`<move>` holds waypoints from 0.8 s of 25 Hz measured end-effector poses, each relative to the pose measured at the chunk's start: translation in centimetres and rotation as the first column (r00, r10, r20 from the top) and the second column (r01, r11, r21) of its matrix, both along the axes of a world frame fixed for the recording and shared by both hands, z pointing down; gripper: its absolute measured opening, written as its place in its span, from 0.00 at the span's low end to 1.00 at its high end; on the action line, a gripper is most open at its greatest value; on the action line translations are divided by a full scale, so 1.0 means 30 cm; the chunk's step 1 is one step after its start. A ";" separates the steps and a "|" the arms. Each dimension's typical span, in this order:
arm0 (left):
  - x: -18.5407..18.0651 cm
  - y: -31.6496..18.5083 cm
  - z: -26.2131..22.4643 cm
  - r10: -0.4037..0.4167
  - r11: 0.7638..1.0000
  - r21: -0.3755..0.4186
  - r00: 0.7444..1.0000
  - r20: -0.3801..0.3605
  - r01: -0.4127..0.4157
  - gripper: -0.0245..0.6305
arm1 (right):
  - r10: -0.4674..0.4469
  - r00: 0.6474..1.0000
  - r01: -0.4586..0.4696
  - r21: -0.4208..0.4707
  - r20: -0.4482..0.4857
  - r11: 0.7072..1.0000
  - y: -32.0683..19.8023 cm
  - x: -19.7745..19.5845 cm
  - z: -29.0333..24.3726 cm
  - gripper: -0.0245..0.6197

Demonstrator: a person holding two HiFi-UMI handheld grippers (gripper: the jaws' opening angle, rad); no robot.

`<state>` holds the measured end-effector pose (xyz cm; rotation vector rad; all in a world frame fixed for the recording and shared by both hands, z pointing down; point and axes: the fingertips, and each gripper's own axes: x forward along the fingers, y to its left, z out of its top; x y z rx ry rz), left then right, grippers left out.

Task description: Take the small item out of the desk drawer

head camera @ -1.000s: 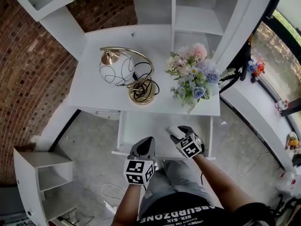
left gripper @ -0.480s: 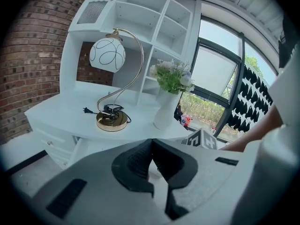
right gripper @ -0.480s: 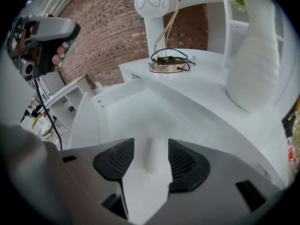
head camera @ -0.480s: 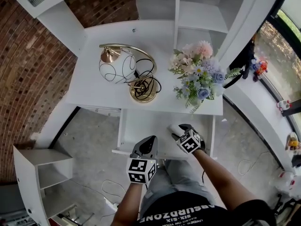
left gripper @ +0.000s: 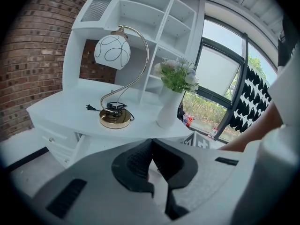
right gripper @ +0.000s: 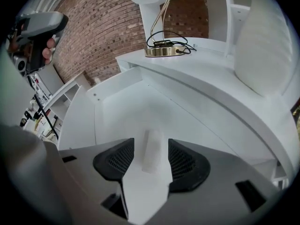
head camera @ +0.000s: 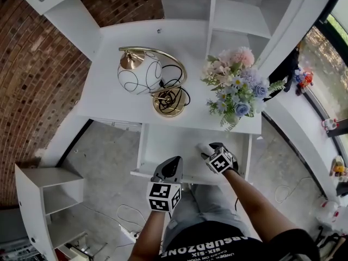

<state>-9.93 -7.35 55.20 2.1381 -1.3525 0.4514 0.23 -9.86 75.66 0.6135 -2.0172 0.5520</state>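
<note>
The desk drawer (head camera: 168, 148) stands pulled out under the white desk (head camera: 109, 99). A small white oblong item (head camera: 203, 147) lies on the drawer floor near its right side. My right gripper (head camera: 210, 149) is open and reaches into the drawer. In the right gripper view the item (right gripper: 152, 149) lies between the dark pads (right gripper: 187, 163), with a gap on each side. My left gripper (head camera: 169, 167) hovers by the drawer's front edge, left of the right one. Its jaws are shut and hold nothing (left gripper: 151, 144).
On the desk stand a globe lamp (head camera: 140, 75) with a gold base (head camera: 169, 103) and coiled cord, and a vase of flowers (head camera: 236, 88) just above the drawer's right end. A white shelf unit (head camera: 49, 194) sits on the floor at left. A brick wall lies behind.
The head view has shifted a little. Both grippers hold about the same places, the right one still over the item in the drawer.
</note>
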 end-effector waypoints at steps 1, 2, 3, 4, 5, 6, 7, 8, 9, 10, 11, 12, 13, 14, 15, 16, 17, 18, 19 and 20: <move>-0.002 0.000 0.004 -0.001 1.000 -0.003 1.000 0.000 0.001 0.05 | 0.002 1.000 -0.002 -0.005 -0.006 1.000 -0.002 0.001 0.008 0.38; -0.003 0.001 0.009 -0.001 1.000 -0.005 1.000 0.000 0.001 0.05 | 0.003 1.000 -0.003 -0.009 -0.013 1.000 -0.003 0.003 0.016 0.38; -0.004 0.001 0.014 -0.002 1.000 -0.009 1.000 0.000 0.002 0.05 | 0.002 1.000 -0.003 -0.012 -0.022 1.000 -0.005 0.004 0.023 0.38; -0.005 0.001 0.019 -0.002 1.000 -0.012 1.000 0.000 0.002 0.05 | 0.001 1.000 -0.001 -0.017 -0.028 1.000 -0.006 0.005 0.032 0.38; -0.005 0.001 0.024 -0.002 1.000 -0.015 1.000 0.001 0.002 0.05 | -0.001 0.999 0.000 -0.022 -0.032 1.000 -0.007 0.004 0.041 0.38; -0.006 0.001 0.028 -0.002 1.000 -0.018 1.000 0.001 0.002 0.05 | -0.003 0.999 0.002 -0.028 -0.035 1.000 -0.007 0.002 0.050 0.38; -0.007 0.001 0.032 -0.002 1.000 -0.021 1.000 0.002 0.002 0.05 | -0.005 0.999 0.004 -0.032 -0.036 0.999 -0.007 -0.001 0.058 0.38; -0.007 0.001 0.035 -0.002 1.000 -0.024 1.000 0.003 0.002 0.05 | -0.007 0.999 0.006 -0.035 -0.039 0.999 -0.008 -0.002 0.065 0.38; -0.007 0.000 0.038 -0.002 1.000 -0.027 1.000 0.003 0.002 0.05 | -0.009 0.999 0.008 -0.036 -0.042 0.999 -0.011 -0.003 0.071 0.38; -0.008 -0.001 0.041 -0.002 1.000 -0.030 1.000 0.003 0.002 0.05 | -0.012 0.999 0.010 -0.036 -0.048 0.999 -0.014 -0.002 0.079 0.38; -0.008 -0.002 0.044 -0.002 0.999 -0.032 1.000 0.003 0.002 0.05 | -0.014 0.998 0.012 -0.036 -0.057 0.999 -0.018 0.001 0.088 0.38; -0.008 -0.003 0.047 -0.001 0.999 -0.034 1.000 0.004 0.001 0.05 | -0.014 0.998 0.011 -0.039 -0.065 0.999 -0.020 0.003 0.097 0.38; -0.009 -0.004 0.050 -0.001 0.999 -0.036 1.000 0.004 0.001 0.05 | -0.014 0.998 0.011 -0.045 -0.069 0.999 -0.019 0.002 0.103 0.38; -0.010 -0.005 0.052 -0.001 0.999 -0.037 1.000 0.005 0.001 0.05 | -0.014 0.997 0.011 -0.053 -0.070 0.999 -0.018 0.000 0.108 0.38; -0.011 -0.007 0.053 -0.001 0.999 -0.038 1.000 0.004 0.001 0.05 | -0.015 0.997 0.011 -0.057 -0.073 0.998 -0.018 -0.002 0.113 0.38; -0.012 -0.010 0.054 -0.001 0.999 -0.039 1.000 0.004 0.001 0.05 | -0.017 0.997 0.013 -0.059 -0.077 0.998 -0.018 -0.002 0.119 0.38; -0.014 -0.013 0.055 -0.002 0.999 -0.040 1.000 0.005 0.002 0.05 | -0.021 0.997 0.016 -0.062 -0.079 0.998 -0.019 -0.004 0.125 0.38; -0.015 -0.015 0.056 -0.003 0.999 -0.041 1.000 0.005 0.003 0.05 | -0.027 0.996 0.021 -0.068 -0.080 0.997 -0.017 -0.006 0.128 0.37; -0.017 -0.018 0.056 -0.004 0.999 -0.042 1.000 0.006 0.004 0.05 | -0.034 0.996 0.028 -0.076 -0.080 0.997 -0.013 -0.009 0.129 0.37; -0.018 -0.020 0.057 -0.005 0.999 -0.043 1.000 0.006 0.005 0.05 | -0.042 0.996 0.035 -0.084 -0.081 0.996 -0.009 -0.011 0.130 0.37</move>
